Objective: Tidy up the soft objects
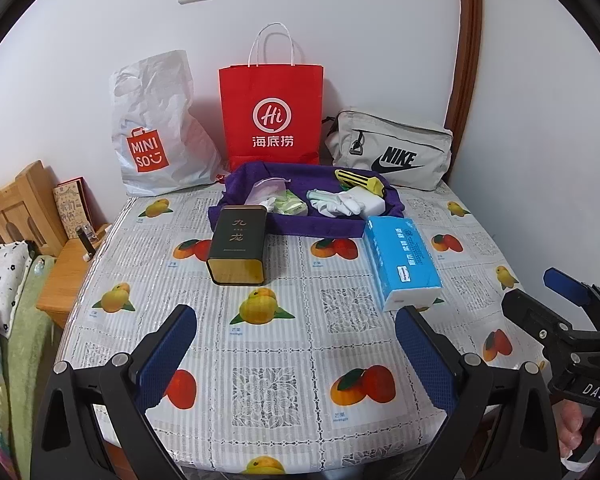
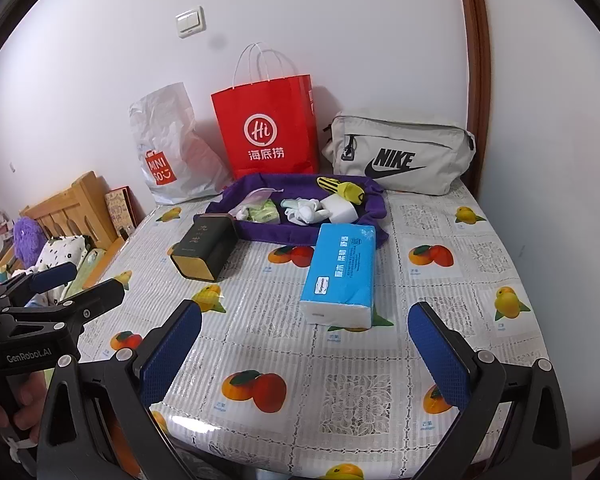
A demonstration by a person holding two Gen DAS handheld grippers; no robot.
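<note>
A blue tissue pack (image 1: 403, 265) (image 2: 339, 273) lies on the fruit-print table (image 1: 276, 344) (image 2: 300, 360). Behind it a purple cloth tray (image 1: 316, 226) (image 2: 296, 234) holds white socks (image 1: 338, 202) (image 2: 302, 211), a green packet (image 1: 290, 202) (image 2: 264, 213), a clear pouch (image 1: 264, 190), a white block (image 1: 370, 200) (image 2: 338, 208) and a yellow item (image 1: 360, 179) (image 2: 342, 188). My left gripper (image 1: 296, 352) is open and empty above the near table. It also shows in the right wrist view (image 2: 80, 282). My right gripper (image 2: 305, 352) is open and empty in front of the tissue pack. It also shows in the left wrist view (image 1: 540, 292).
A dark tea tin (image 1: 238, 250) (image 2: 206, 246) lies left of the tray. A white Miniso bag (image 1: 156, 128) (image 2: 168, 152), a red paper bag (image 1: 272, 116) (image 2: 266, 128) and a grey Nike pouch (image 1: 392, 150) (image 2: 400, 156) stand against the wall. A bed (image 1: 4, 264) and wooden nightstand (image 1: 68, 272) are left.
</note>
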